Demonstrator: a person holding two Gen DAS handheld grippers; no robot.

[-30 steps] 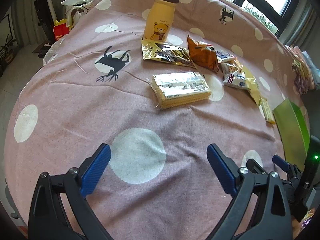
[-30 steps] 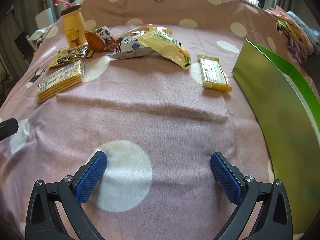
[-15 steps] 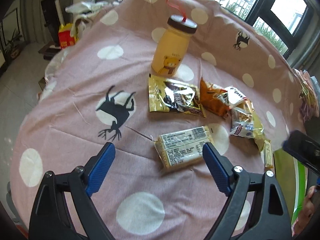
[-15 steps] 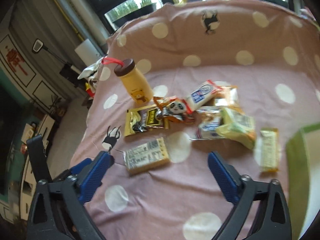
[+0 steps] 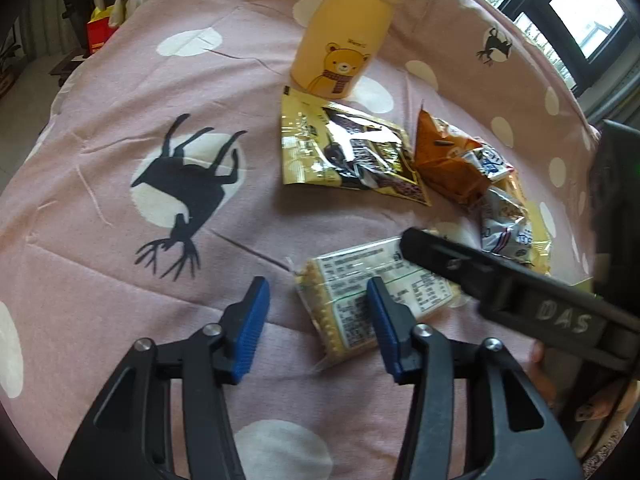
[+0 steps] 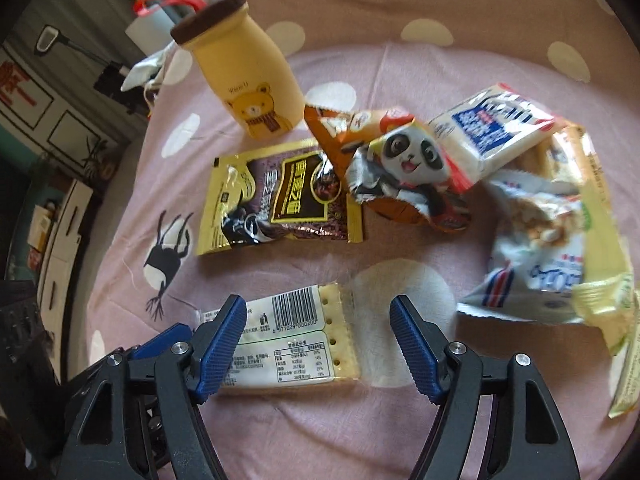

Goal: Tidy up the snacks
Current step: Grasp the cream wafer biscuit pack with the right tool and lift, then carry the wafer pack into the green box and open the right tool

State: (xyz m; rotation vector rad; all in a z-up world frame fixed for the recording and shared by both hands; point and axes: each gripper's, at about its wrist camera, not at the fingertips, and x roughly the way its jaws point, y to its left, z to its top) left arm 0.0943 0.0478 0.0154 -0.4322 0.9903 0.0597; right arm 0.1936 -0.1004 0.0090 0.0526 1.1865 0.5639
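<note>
A clear-wrapped cracker pack lies on the pink dotted cloth. My left gripper hovers at its near end, jaws closing. One blue pad is over the pack and the other over bare cloth; neither presses on it. From the other side my right gripper straddles the pack's perforated end, jaws closing and not touching it. The right gripper's black finger crosses the pack in the left wrist view. The left gripper's blue pad shows at the pack's far end in the right wrist view.
Behind the pack stand a yellow bear bottle, a gold-and-black packet, an orange panda packet, a white-and-blue packet and a pale snack bag. A person's hand holds the right gripper.
Both grippers have moved in over the cracker pack and their jaws have narrowed. The right one swung left, away from the green box, and its finger now crosses the left wrist view.
</note>
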